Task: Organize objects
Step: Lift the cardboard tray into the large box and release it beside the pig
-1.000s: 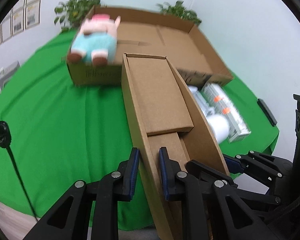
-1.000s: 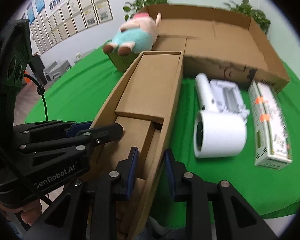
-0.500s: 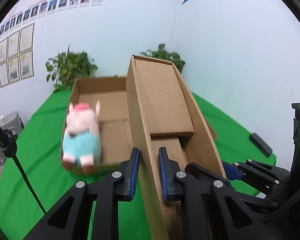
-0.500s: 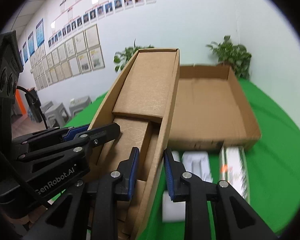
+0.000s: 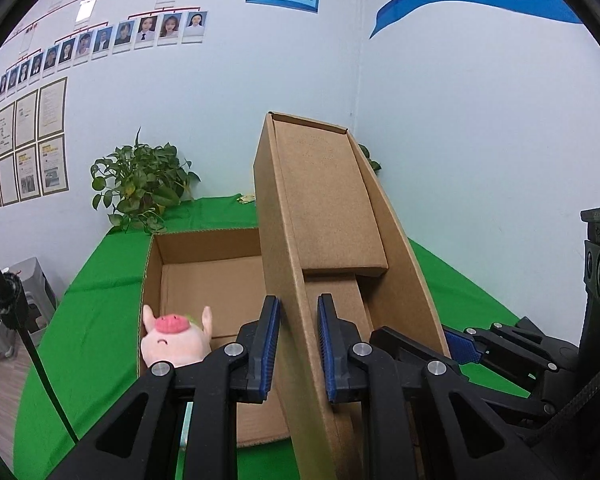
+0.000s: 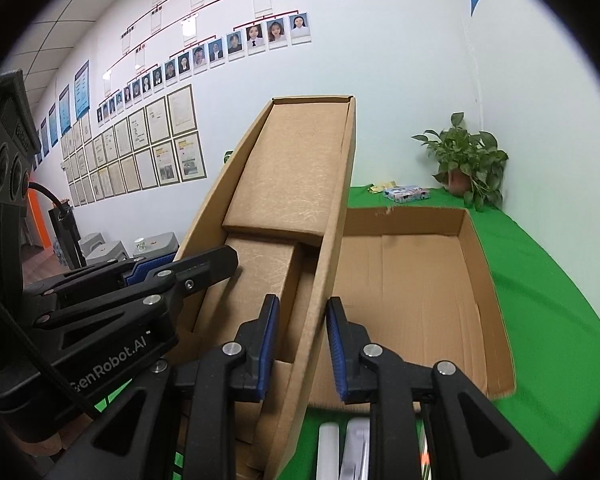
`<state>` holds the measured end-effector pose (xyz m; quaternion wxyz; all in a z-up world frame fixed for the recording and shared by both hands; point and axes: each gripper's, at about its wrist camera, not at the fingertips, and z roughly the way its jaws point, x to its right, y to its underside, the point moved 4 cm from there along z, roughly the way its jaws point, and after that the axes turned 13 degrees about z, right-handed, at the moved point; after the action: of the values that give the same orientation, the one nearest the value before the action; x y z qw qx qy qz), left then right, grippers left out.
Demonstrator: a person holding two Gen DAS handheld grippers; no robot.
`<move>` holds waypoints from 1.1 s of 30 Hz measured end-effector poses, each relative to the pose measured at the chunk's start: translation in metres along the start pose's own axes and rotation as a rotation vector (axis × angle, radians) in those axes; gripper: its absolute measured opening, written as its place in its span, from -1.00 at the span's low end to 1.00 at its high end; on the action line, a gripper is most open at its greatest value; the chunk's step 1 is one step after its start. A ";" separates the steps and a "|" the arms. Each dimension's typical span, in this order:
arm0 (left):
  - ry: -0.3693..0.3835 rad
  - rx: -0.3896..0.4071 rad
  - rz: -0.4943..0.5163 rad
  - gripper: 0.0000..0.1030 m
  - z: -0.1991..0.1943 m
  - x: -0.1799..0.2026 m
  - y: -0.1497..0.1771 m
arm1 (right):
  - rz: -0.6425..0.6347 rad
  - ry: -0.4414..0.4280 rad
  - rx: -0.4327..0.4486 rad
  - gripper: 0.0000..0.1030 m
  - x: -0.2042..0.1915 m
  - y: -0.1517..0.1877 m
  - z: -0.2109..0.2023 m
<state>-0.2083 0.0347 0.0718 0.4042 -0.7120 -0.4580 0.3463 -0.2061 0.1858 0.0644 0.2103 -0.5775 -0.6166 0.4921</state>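
I hold the long, narrow brown cardboard box (image 5: 320,208) between both tools, lifted clear of the green tablecloth (image 5: 96,320) and tilted with its far end raised. The left gripper (image 5: 294,346) pinches the box's left side wall between nearly closed fingers; the right gripper (image 6: 300,346) clamps the right wall likewise. Gripping opposite walls, I judge, keeps so long a box from twisting. It hangs above the large, shallow open cardboard tray (image 6: 496,292), probably its destination. A pink plush pig toy (image 5: 174,340) sits at the tray's near left corner, so I should lower the box clear of it.
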 end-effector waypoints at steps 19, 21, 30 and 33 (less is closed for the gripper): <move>-0.014 -0.240 -0.078 -0.69 0.132 -0.053 0.050 | 0.058 -0.036 -0.190 -0.56 0.015 0.022 0.111; -0.020 -0.278 -0.076 -0.70 0.145 -0.055 0.066 | 0.077 -0.042 -0.220 -0.57 0.021 0.032 0.125; -0.059 -0.401 -0.058 -0.69 0.203 -0.074 0.112 | 0.145 -0.063 -0.302 -0.61 0.036 0.063 0.159; -0.048 -0.405 -0.050 -0.59 0.205 -0.068 0.114 | 0.173 -0.061 -0.311 -0.66 0.042 0.063 0.161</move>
<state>-0.3659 -0.0048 -0.1108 0.2500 -0.7587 -0.5454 0.2537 -0.3175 0.1567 -0.0711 0.0564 -0.6388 -0.6392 0.4246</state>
